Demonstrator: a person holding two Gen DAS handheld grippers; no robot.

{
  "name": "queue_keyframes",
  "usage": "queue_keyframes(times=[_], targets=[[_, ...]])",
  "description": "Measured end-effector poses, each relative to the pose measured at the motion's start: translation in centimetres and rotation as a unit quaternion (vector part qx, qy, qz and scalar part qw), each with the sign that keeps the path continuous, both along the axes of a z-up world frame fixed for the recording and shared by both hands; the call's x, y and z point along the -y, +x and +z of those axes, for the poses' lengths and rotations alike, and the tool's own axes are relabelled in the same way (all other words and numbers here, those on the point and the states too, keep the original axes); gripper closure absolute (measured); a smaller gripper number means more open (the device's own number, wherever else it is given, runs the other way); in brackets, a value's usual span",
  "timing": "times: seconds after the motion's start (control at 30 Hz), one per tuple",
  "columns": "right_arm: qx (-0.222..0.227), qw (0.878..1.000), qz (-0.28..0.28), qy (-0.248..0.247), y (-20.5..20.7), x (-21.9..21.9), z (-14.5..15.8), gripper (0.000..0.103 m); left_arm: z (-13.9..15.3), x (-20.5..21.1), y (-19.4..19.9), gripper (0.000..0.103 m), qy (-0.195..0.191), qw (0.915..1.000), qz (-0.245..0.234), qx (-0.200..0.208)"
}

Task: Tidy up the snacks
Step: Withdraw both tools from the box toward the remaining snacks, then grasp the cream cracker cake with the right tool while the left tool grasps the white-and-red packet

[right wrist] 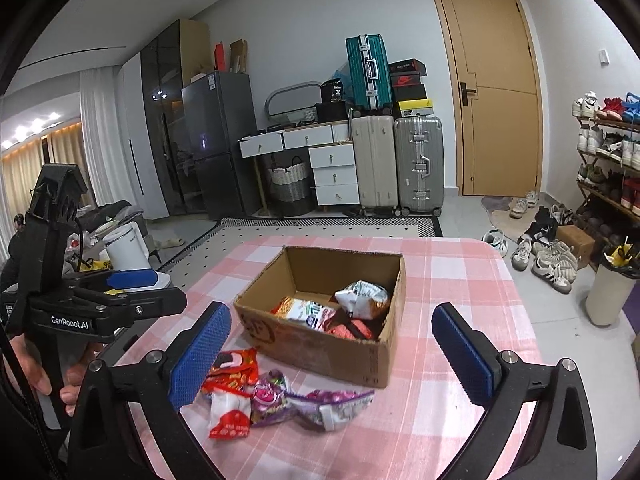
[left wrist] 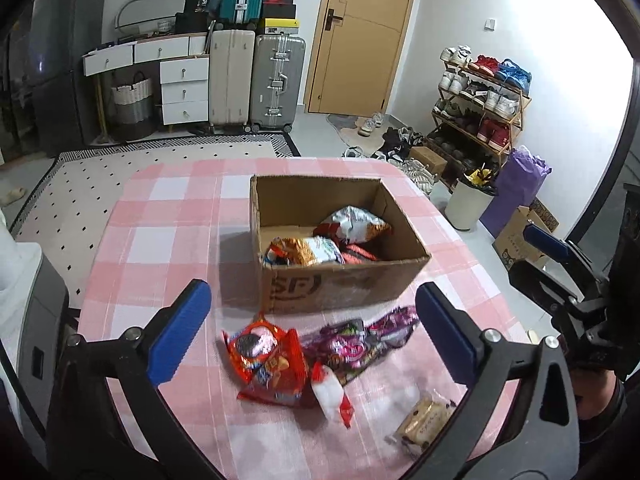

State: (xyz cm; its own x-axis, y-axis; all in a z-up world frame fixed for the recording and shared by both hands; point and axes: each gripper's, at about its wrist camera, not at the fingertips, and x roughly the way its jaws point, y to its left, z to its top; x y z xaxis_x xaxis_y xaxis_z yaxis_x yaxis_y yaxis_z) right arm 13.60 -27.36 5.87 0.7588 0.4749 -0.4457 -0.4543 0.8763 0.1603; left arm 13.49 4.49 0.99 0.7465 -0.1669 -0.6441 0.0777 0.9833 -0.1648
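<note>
An open cardboard box (left wrist: 344,284) (right wrist: 320,344) stands on the pink checked table and holds several snack packets (left wrist: 324,240) (right wrist: 340,308). In front of it lie a red snack bag (left wrist: 268,360) (right wrist: 232,368), a purple packet (left wrist: 360,340) (right wrist: 312,400), a red-and-white packet (left wrist: 332,396) (right wrist: 230,412) and a beige biscuit pack (left wrist: 424,424). My left gripper (left wrist: 312,336) is open and empty above the loose snacks. My right gripper (right wrist: 332,360) is open and empty, near the box front; it also shows at the left wrist view's right edge (left wrist: 560,264).
The pink checked tablecloth (left wrist: 168,216) (right wrist: 460,280) covers the table. Beyond it are a patterned rug (left wrist: 100,184), suitcases (right wrist: 400,160), white drawers (right wrist: 332,176), a door (right wrist: 496,92), a shoe rack (left wrist: 480,100) and a white bin (left wrist: 468,204).
</note>
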Motion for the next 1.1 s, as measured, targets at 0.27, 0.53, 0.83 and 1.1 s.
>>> queue_keyframes(times=[0.27,0.53,0.83,1.1], targets=[[-0.002,1.000,-0.012,-0.006,-3.5,1.2,-0.8,0.001,-1.1,1.1,-3.3,0.001,0.008,0.9999,0.001,-0.010],[-0.010,1.000,-0.012,-0.010,-6.6,2.0,-2.3,0.001,-4.0,1.8,-5.8,0.001,0.005,0.9993,0.008,-0.036],[-0.033,0.999,-0.005,-0.018,-9.0,2.6,-5.2,0.001,-7.9,1.9,-7.4,0.001,-0.007,0.9982,0.015,-0.058],[-0.082,0.996,0.023,-0.016,-9.9,1.8,-9.0,0.001,-10.2,1.9,-7.8,0.001,-0.010,0.9973,0.013,-0.071]])
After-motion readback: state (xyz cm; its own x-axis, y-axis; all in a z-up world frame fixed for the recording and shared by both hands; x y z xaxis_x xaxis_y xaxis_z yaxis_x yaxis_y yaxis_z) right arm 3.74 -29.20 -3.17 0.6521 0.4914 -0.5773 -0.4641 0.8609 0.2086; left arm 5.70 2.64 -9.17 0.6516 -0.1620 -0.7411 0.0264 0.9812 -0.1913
